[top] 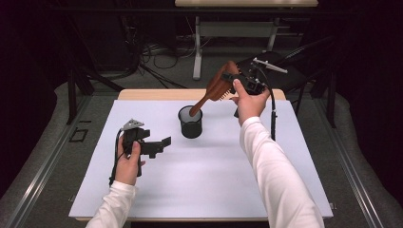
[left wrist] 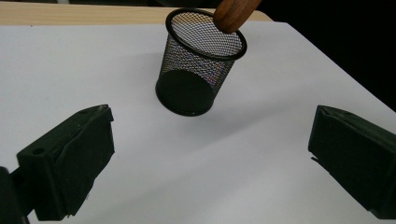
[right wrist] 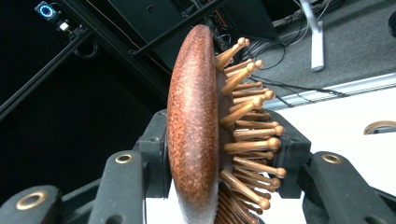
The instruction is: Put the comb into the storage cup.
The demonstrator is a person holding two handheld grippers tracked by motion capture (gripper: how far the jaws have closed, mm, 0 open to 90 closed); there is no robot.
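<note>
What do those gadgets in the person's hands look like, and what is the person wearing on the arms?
Both arms are in long white sleeves. Each hand holds a black device: the left gripper carries a grey three-cornered plate on top, and a black cable trails from it. Its two jaws are blocky black wedges. The right gripper is also black, with brass-coloured rivets at its joints and its own black cable.
</note>
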